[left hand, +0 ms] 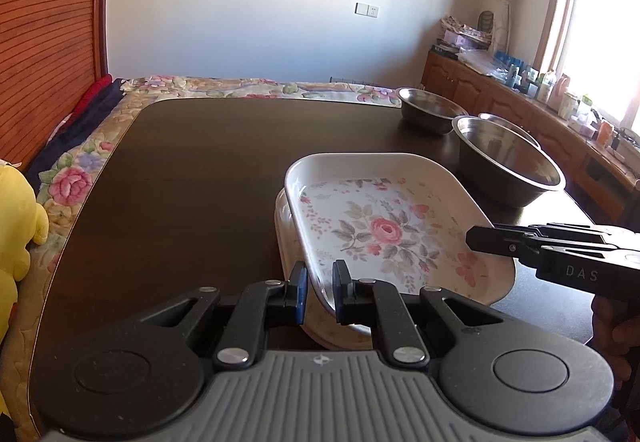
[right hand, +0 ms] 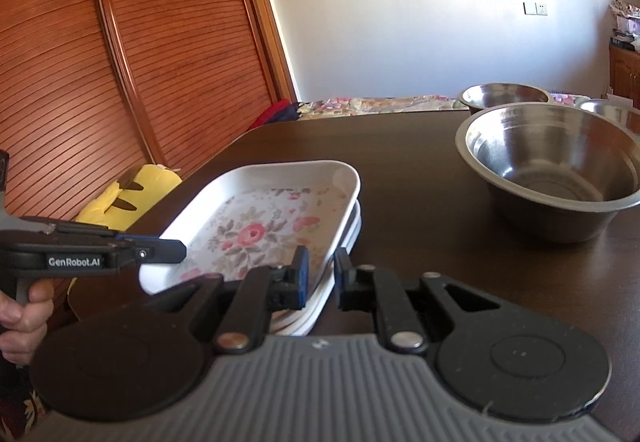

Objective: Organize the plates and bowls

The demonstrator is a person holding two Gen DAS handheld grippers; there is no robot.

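Note:
A white rectangular plate with a rose print (left hand: pixel 384 230) (right hand: pixel 256 226) is tilted over a matching lower plate (left hand: pixel 282 226) (right hand: pixel 356 222) on the dark table (left hand: pixel 200 181). My left gripper (left hand: pixel 320 292) (right hand: pixel 180 250) is shut on the top plate's near rim. My right gripper (right hand: pixel 322 276) (left hand: pixel 474 240) is shut on the opposite rim. Three steel bowls stand beyond, all empty: a large near one (left hand: pixel 508 169) (right hand: pixel 552 177), a far one (left hand: pixel 432 113) (right hand: pixel 504 95), and a third (left hand: pixel 508 125) (right hand: pixel 608 109) mostly hidden behind the large one.
The table's left half is bare dark wood. A bed with a floral cover (left hand: pixel 92 177) borders the table, with a yellow plush toy (left hand: pixel 16 222) (right hand: pixel 132 193) on it. A wooden headboard (right hand: pixel 120 61) rises behind. A cluttered wooden cabinet (left hand: pixel 520 105) runs under the window.

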